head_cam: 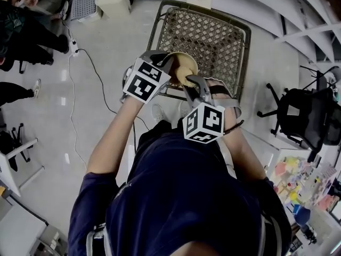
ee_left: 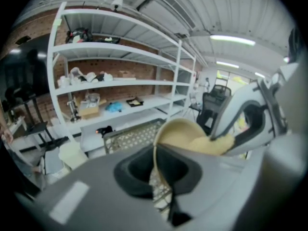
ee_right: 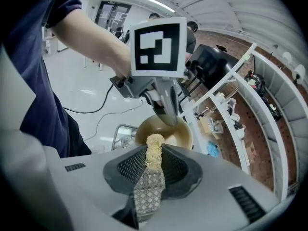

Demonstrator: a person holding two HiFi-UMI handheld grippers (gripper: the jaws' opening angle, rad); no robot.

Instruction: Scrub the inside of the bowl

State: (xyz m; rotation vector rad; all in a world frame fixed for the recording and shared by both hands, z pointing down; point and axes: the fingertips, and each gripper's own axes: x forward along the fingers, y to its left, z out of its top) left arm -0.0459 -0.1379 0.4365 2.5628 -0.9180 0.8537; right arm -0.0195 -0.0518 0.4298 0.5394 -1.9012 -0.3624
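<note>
A tan bowl (head_cam: 183, 68) hangs tilted in the air above a wire mesh cart (head_cam: 213, 41). My left gripper (head_cam: 169, 63) is shut on the bowl's rim (ee_left: 155, 150); in the left gripper view (ee_left: 156, 166) the rim runs between its dark pads. My right gripper (head_cam: 191, 82) is shut on a yellow scrubbing pad (ee_right: 154, 154) with a grey lattice side. The pad's tip lies inside the bowl (ee_right: 166, 131), just below the left gripper (ee_right: 166, 117) on the rim. The left gripper view shows the pad (ee_left: 214, 144) against the bowl's inner wall (ee_left: 180, 133), under the right gripper's white body.
White shelving (ee_left: 120, 85) with boxes stands by a brick wall behind the cart. An office chair (head_cam: 309, 116) is at the right, a cable (head_cam: 90, 71) trails over the floor at the left, and a person (head_cam: 21, 25) stands at the far left.
</note>
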